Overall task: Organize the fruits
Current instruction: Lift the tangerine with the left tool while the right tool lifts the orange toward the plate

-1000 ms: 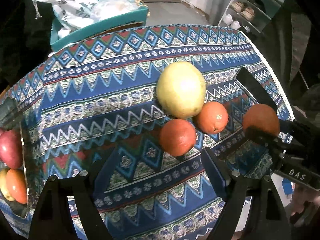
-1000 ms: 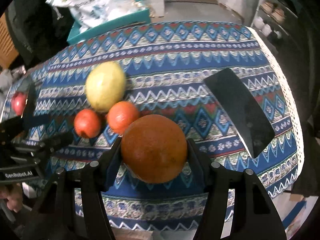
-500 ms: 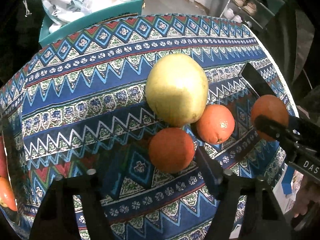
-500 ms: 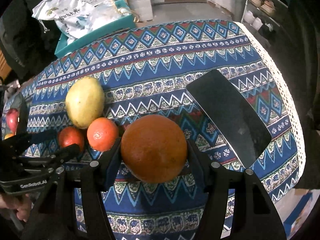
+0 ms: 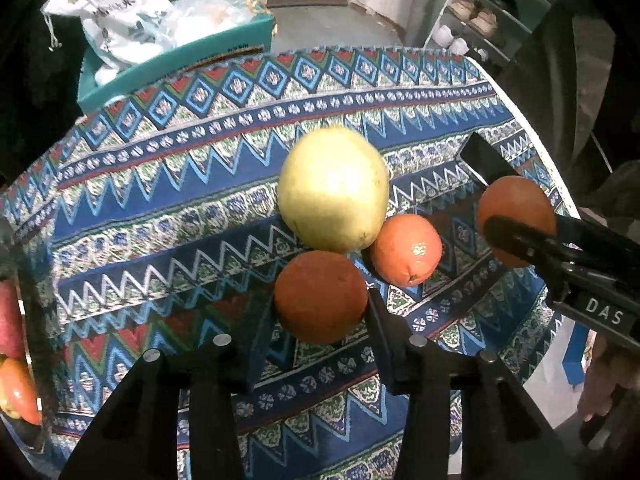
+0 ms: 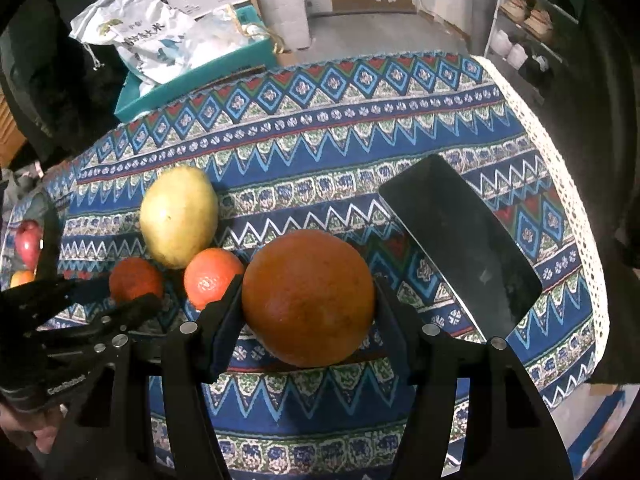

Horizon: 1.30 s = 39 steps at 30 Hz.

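- At the far left edge of the left wrist view, a red apple and a second reddish fruit lie partly hidden behind a dark frame; they sit well apart from the main cluster of fruit.
- The left gripper has just been closing, and its jaws now pinch a small dark orange on both flanks. The fruit sits square between the pads, on or just above the patterned cloth; whether it is lifted I cannot tell.
- Just beyond that orange lies the big yellow-green fruit, touching or nearly touching it, with its long axis running away from the camera.
- To its right, a brighter orange rests against the yellow-green fruit and near the held one.
- Further right, the right gripper pinches a large orange, jaws spread only as wide as the fruit and pressed on its sides; it hangs above the cloth.
- Rightmost, a flat black slab lies on the cloth, its long axis slanting toward the near right edge.
- The key relation, as I judge it: both hands are full, and the loose bright orange lies between them, slightly nearer the left jaws, so either hand must set down its load first.
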### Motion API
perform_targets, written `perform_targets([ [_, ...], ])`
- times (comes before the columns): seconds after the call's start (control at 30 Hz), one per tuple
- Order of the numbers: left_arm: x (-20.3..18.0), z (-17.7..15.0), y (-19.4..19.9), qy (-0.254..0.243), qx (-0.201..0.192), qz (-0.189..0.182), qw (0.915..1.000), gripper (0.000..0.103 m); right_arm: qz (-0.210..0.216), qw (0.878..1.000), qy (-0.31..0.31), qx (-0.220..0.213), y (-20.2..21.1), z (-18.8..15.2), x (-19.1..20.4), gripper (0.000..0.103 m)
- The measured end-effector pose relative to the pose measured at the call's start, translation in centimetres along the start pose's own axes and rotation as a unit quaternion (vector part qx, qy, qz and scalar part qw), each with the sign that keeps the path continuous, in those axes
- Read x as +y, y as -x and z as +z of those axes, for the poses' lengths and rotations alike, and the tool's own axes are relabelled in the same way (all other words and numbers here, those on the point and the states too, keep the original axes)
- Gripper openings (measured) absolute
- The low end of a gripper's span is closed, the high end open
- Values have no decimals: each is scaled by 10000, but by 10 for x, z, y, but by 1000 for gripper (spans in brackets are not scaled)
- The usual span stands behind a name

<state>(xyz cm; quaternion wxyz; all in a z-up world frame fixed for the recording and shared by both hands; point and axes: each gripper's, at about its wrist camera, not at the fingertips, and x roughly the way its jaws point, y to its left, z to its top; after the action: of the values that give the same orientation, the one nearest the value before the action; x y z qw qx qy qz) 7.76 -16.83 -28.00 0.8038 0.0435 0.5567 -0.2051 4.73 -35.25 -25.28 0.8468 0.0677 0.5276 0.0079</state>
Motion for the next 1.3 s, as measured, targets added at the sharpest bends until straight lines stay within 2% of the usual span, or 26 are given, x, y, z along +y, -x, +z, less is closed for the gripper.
perform_targets([
  [0.4,7,5,57,178,-539,34,9984,45,-154,9984,291,-459,38,12,20,62],
  [0.87,12,6,124,253,-1230,44,9921,45,55,9920,520,-1150,97,34,54,62],
  [1.3,30,2,168,344,-1652,143,9856,45,185,9860,778,-1465,121,45,94,62],
])
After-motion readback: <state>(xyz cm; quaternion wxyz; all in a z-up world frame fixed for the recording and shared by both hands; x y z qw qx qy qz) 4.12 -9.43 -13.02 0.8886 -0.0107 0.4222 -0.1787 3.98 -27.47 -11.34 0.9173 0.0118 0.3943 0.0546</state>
